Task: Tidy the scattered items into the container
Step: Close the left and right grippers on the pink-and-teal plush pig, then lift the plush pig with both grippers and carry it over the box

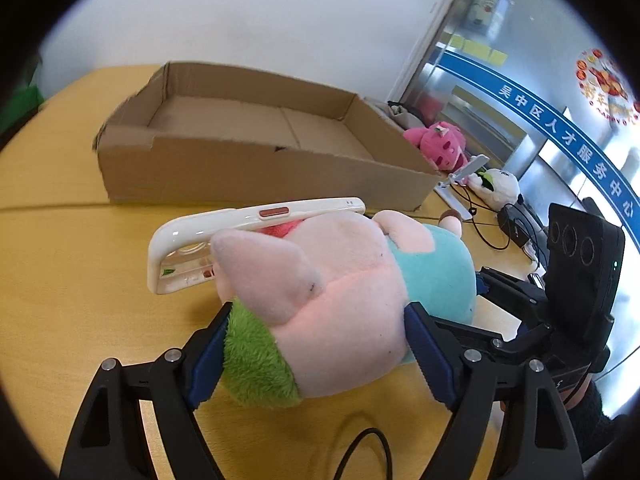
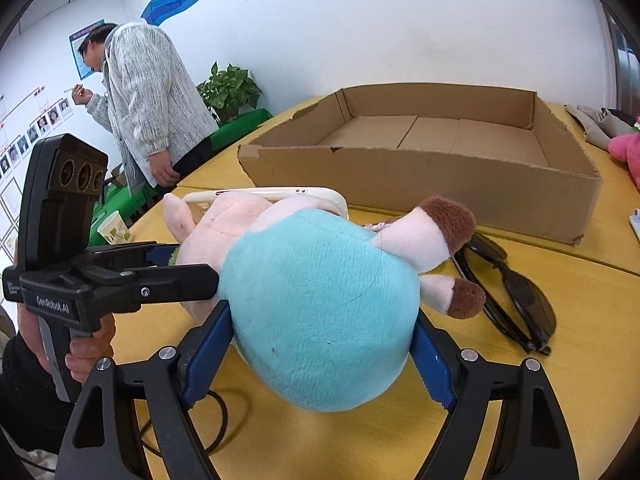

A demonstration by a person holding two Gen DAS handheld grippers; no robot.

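Observation:
A pig plush toy (image 1: pixel 344 292) with a pink head, green hat and teal body (image 2: pixel 320 308) lies on the yellow table. My left gripper (image 1: pixel 316 344) is shut on its head end. My right gripper (image 2: pixel 320 356) is shut on its teal body. A white phone case (image 1: pixel 208 232) leans against the toy's far side; it also shows in the right wrist view (image 2: pixel 280 194). The open, empty cardboard box (image 1: pixel 256 168) stands just behind, also in the right wrist view (image 2: pixel 420 184). Black sunglasses (image 2: pixel 516 300) lie to the right of the toy.
A pink plush (image 1: pixel 440 144) and a white plush (image 1: pixel 496 188) lie beyond the box's right end, with a white stand and cables. A man (image 2: pixel 148 112) stands at the far left by a green table and a plant (image 2: pixel 228 88). A black cable (image 1: pixel 360 452) runs under the grippers.

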